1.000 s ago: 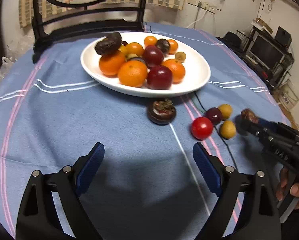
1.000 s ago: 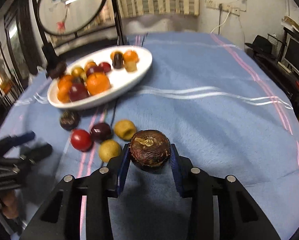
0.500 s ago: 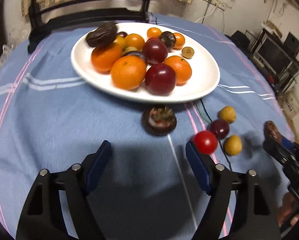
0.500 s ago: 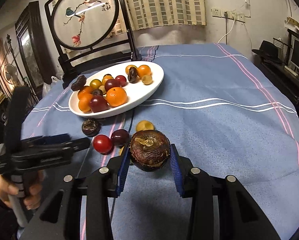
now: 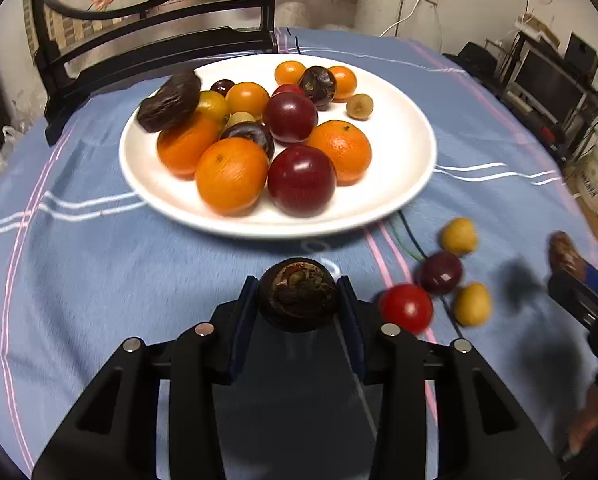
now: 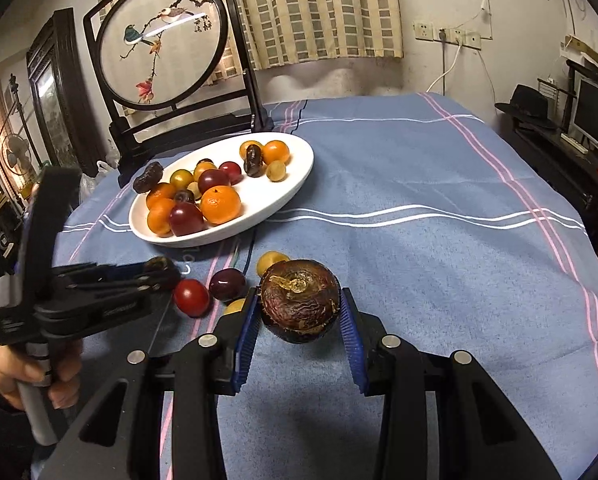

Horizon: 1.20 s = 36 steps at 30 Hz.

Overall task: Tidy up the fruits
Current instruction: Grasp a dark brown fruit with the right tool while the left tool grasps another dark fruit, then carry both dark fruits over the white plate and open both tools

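Dark brown and wrinkled, a mangosteen (image 5: 297, 294) sits between the blue pads of the left gripper (image 5: 297, 300), just in front of the plate's near rim. The jaws are closing on it; both pads lie against its sides. Whether the fruit is lifted off the desk cannot be told from this view.

The right gripper (image 6: 299, 312) holds a second dark mangosteen (image 6: 299, 300) — stem cap facing up, clamped between the two blue ribbed pads at a narrow setting. The fruit appears held above the blue cloth (image 6: 419, 200) that covers the desk.

Container: one white oval plate (image 5: 403, 148) on the cloth, beyond the left gripper. Contents:
- several oranges, the largest (image 5: 231, 174) at the near edge
- two deep red plums, one (image 5: 301, 180) beside that orange, one behind it
- dark brown fruits, one (image 5: 171, 100) propped at the far-left rim
- small orange and yellow fruits toward the back, and a pale brownish one (image 5: 359, 106) lying alone on the right side

Loose on the cloth, to the right of the left gripper and outside the plate: a red cherry tomato (image 5: 405, 307), a dark purple fruit (image 5: 440, 272) just beside it, and two small yellow fruits (image 5: 472, 304) — one nearer, one farther.

A hand (image 6: 23, 368) grips the left gripper's handle at the edge of the right wrist view.
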### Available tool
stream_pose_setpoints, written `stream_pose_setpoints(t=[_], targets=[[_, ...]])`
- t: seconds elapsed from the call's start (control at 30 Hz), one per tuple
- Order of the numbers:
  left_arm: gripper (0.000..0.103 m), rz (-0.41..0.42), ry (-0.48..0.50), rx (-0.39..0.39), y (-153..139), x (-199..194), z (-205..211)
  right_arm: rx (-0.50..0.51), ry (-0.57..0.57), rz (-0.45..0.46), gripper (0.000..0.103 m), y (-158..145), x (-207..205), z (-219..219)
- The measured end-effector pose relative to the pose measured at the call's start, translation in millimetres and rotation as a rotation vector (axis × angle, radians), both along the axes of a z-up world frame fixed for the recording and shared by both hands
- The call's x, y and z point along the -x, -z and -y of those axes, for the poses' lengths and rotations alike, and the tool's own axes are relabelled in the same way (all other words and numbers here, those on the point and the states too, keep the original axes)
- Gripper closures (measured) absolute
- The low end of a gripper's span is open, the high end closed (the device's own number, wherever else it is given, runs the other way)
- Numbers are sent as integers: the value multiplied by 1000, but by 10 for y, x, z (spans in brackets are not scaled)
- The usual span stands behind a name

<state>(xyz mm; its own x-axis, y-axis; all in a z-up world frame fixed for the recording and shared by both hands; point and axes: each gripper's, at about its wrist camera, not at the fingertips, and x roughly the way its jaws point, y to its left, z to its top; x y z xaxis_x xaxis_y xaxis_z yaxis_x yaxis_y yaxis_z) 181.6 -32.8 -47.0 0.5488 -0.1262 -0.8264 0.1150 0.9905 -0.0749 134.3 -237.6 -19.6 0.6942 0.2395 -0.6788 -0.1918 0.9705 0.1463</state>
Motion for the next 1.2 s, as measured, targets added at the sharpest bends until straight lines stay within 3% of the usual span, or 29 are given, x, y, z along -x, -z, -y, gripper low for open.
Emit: stream_pose_setpoints(t=[0.3,0.57,0.7,1.07,1.1,1.17,1.2], targets=[[64,141,20,19,-554,390,-219,3,20,102,63,-160,94,-113],[64,229,18,-14,-949,96,-56,-8,-99,141,63,-570,-166,-462],[64,203,-16,3,-949,-303,-31,-13,-155,117,63,-576,-510,-619],[64,118,-99,-15,-629,-1002,-84,32,-117,-76,62,-55,-1457,-801],[63,118,-107,-9,-625,-1014,-103,26,-115,-105,59,1,-1531,-813],[50,125,-133,3,-642,-989,-153,21,-103,-119,49,45,-1549,-800],[48,125,-137,10,-662,-957,-166,15,-98,-111,50,32,-1529,-786]])
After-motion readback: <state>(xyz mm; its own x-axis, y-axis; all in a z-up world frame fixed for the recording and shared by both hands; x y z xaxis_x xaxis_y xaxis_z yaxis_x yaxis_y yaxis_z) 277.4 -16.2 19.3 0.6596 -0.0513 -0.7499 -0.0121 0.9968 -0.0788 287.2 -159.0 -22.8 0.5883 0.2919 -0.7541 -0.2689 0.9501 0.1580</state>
